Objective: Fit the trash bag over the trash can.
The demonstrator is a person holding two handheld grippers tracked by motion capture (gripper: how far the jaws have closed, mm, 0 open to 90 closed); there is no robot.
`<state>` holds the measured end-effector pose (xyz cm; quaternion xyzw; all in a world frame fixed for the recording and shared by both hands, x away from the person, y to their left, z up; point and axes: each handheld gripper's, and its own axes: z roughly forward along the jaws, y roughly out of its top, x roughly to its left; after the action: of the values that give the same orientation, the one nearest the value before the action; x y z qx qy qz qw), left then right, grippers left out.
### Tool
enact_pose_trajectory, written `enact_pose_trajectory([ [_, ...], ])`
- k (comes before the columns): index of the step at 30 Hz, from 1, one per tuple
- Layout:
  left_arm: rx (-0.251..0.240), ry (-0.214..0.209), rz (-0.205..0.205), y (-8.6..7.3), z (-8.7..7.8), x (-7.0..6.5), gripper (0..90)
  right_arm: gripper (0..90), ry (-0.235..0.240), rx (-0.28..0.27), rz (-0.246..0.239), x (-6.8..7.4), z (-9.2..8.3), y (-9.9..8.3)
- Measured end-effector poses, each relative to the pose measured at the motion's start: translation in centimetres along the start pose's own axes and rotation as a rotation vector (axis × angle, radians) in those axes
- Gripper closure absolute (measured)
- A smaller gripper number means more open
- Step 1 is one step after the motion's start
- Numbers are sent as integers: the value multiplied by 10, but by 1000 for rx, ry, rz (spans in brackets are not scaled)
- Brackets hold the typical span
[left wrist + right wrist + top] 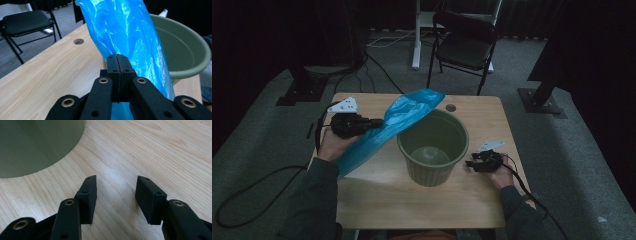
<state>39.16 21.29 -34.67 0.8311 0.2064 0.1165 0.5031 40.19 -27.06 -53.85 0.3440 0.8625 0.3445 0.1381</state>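
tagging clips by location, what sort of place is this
Probably a dim recording studio or lab, not a home: a lone wooden table on grey carpet, black stand bases flanking it, and a folding chair beyond.

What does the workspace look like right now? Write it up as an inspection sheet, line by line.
Surface: light wooden table with a round cable hole near the far edge.
Job's things: crumpled blue plastic bag, lifted, its top beside the rim of the round olive-green plastic bucket; the bucket stands upright at the table's middle.
Clutter: nothing seen.
Grippers: left gripper shut on the blue plastic bag; right gripper open beside the bucket, nothing between its jaws, bare wood under them.
Cables: black cable trails from the left gripper over the floor; another runs from the right gripper.
Surroundings: black folding chair behind the table, grey carpet, dark curtains.
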Motion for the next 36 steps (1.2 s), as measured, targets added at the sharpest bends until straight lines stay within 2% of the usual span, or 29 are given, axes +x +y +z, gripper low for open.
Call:
enact_pose_trajectory([
  [6,4,-32,33,5,-1,-9,893,537,-5,1,8,-1,1,1],
  [12,63,-54,72,6,-1,-15,894,538,-4,1,8,-1,1,2],
  [15,86,-80,84,5,-1,-18,894,538,-4,1,7,-2,2,2],
  [20,124,-148,129,10,0,-23,893,538,-2,1,7,-1,2,2],
  [25,194,-171,146,18,11,-25,891,537,-1,0,7,-1,2,3],
  [29,242,-166,149,25,21,-26,891,537,-1,0,7,-1,2,3],
  [36,274,-136,149,39,43,-24,891,536,1,1,5,-1,2,3],
])
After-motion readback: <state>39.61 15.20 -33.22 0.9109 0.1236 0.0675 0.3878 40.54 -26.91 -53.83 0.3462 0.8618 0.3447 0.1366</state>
